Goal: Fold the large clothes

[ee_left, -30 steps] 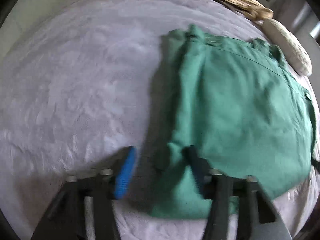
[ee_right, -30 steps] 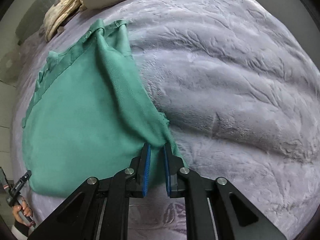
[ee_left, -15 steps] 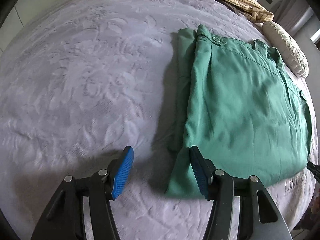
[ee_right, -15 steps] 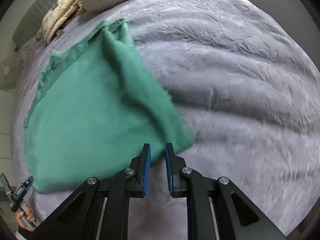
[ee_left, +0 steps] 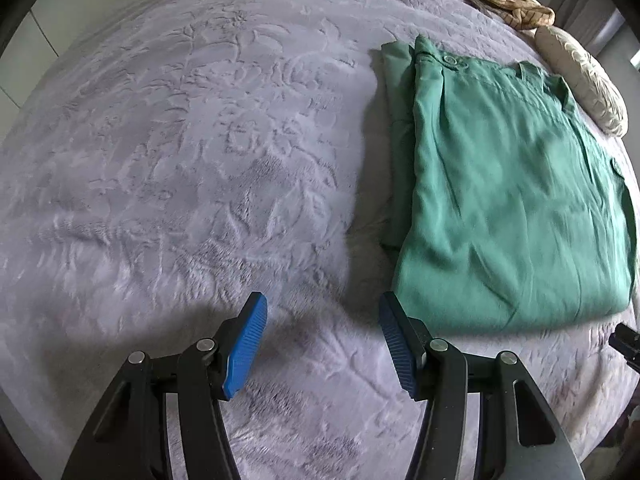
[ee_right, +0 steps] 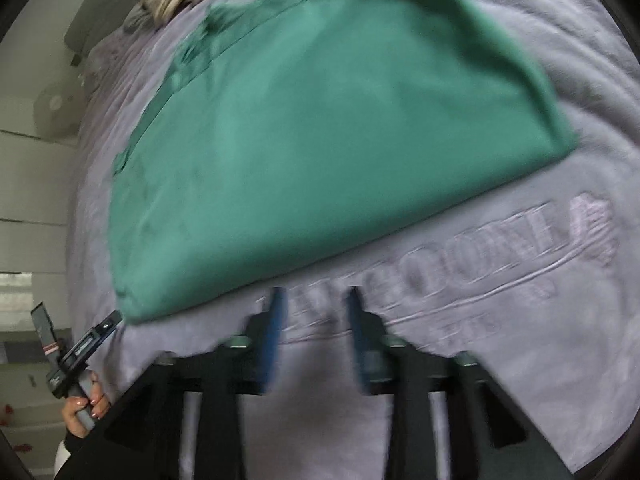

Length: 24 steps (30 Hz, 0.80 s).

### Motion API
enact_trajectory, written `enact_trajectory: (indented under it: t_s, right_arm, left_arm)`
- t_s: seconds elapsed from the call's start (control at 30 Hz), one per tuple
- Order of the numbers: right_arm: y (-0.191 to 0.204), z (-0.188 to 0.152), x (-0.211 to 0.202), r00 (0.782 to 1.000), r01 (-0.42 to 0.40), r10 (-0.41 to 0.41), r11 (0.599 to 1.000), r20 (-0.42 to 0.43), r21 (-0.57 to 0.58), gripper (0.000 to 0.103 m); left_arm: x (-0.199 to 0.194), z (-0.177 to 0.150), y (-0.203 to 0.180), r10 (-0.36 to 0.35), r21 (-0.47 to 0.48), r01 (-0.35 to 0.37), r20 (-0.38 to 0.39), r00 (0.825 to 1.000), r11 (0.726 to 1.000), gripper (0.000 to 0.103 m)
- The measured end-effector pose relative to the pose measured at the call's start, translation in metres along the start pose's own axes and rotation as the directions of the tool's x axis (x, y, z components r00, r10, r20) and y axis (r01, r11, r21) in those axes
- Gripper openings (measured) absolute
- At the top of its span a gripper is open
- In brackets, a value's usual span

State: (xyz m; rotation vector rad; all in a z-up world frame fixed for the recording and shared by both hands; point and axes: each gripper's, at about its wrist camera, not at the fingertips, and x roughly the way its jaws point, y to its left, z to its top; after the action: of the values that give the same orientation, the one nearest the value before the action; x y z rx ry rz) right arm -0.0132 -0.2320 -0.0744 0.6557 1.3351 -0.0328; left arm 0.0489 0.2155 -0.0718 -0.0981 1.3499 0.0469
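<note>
Released a moment ago, the green trousers (ee_left: 508, 200) now lie folded flat on the grey bedspread (ee_left: 180, 160), where before the right gripper (ee_right: 314, 336) pinched their corner. Its jaws are opening with nothing between them, and it has drawn back past the near edge. The left gripper (ee_left: 322, 344) hangs half-open and empty beside the fold, so this fold looks finished.

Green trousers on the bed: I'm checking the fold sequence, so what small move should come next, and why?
Probably bring both grippers back to the green trousers for one more fold. They lie flat in a wide folded rectangle on the grey bedspread. The left gripper is open and empty just off the near corner. The right gripper is opening with nothing between its jaws.
</note>
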Motion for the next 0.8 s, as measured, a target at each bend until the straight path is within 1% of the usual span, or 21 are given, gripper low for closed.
enact_trajectory:
  t_s: [0.03,0.07,0.1,0.13,0.17,0.23,0.27,0.37,0.5,0.6,0.7,0.73,0.77,0.8]
  right_arm:
    - [0.006,-0.003,0.003,1.0,-0.008,0.008,1.0,-0.002,-0.005,0.063]
    - [0.012,-0.007,0.005,1.0,-0.016,0.016,1.0,-0.004,-0.013,0.063]
    - [0.021,-0.008,0.01,1.0,-0.025,0.025,0.999,-0.015,-0.027,0.063]
    - [0.025,-0.014,0.01,0.999,-0.031,0.03,0.999,-0.022,-0.031,0.063]
    - [0.031,-0.017,0.014,0.999,-0.039,0.038,0.999,-0.03,-0.034,0.063]
    - [0.038,-0.021,0.018,0.998,-0.048,0.046,0.998,-0.044,-0.037,0.066]
    - [0.043,-0.023,0.021,0.998,-0.052,0.05,0.998,-0.048,-0.037,0.069]
    - [0.053,-0.022,0.027,0.996,-0.064,0.062,0.997,-0.057,-0.039,0.073]
    - [0.066,-0.024,0.036,0.994,-0.084,0.081,0.996,-0.073,-0.04,0.08]
    - [0.076,-0.028,0.043,0.989,-0.12,0.116,0.992,-0.087,-0.037,0.084]
    - [0.084,-0.031,0.05,0.985,-0.149,0.146,0.988,-0.095,-0.031,0.092]
    - [0.085,-0.032,0.049,0.983,-0.161,0.158,0.986,-0.094,-0.029,0.099]
    - [0.089,-0.033,0.051,0.981,-0.174,0.171,0.984,-0.092,-0.027,0.103]
    - [0.094,-0.034,0.053,0.978,-0.192,0.19,0.981,-0.083,-0.025,0.103]
  left_arm:
    - [-0.002,-0.003,0.001,0.003,0.005,-0.003,-0.005,1.0,1.0,0.06]
    - [-0.003,-0.005,0.003,0.008,0.004,-0.008,-0.008,1.0,1.0,0.061]
    - [-0.004,-0.008,0.005,0.011,0.002,-0.011,-0.008,1.0,1.0,0.068]
    - [-0.006,-0.01,0.006,0.012,-0.001,-0.012,-0.003,1.0,1.0,0.089]
    - [-0.008,-0.012,0.007,0.015,-0.005,-0.015,0.012,1.0,1.0,0.099]
    - [-0.014,-0.017,0.007,0.026,0.002,-0.026,0.04,0.999,1.0,0.099]
    - [-0.016,-0.022,0.01,0.027,0.005,-0.027,0.039,0.999,1.0,0.099]
    - [-0.016,-0.025,0.012,0.017,0.013,-0.018,0.028,0.999,1.0,0.099]
    - [-0.012,-0.022,0.008,0.048,0.019,-0.048,0.019,0.999,0.999,0.099]
    - [-0.012,-0.023,0.013,0.048,0.011,-0.048,0.016,0.999,0.999,0.099]
    - [-0.004,-0.018,0.007,0.058,0.03,-0.058,-0.004,0.998,0.998,0.099]
    - [-0.001,-0.016,0.004,0.061,0.04,-0.06,-0.011,0.998,0.997,0.099]
    - [0.001,-0.017,0.004,0.059,0.048,-0.058,-0.019,0.998,0.997,0.099]
    - [0.002,-0.017,0.002,0.052,0.057,-0.051,-0.027,0.998,0.997,0.099]
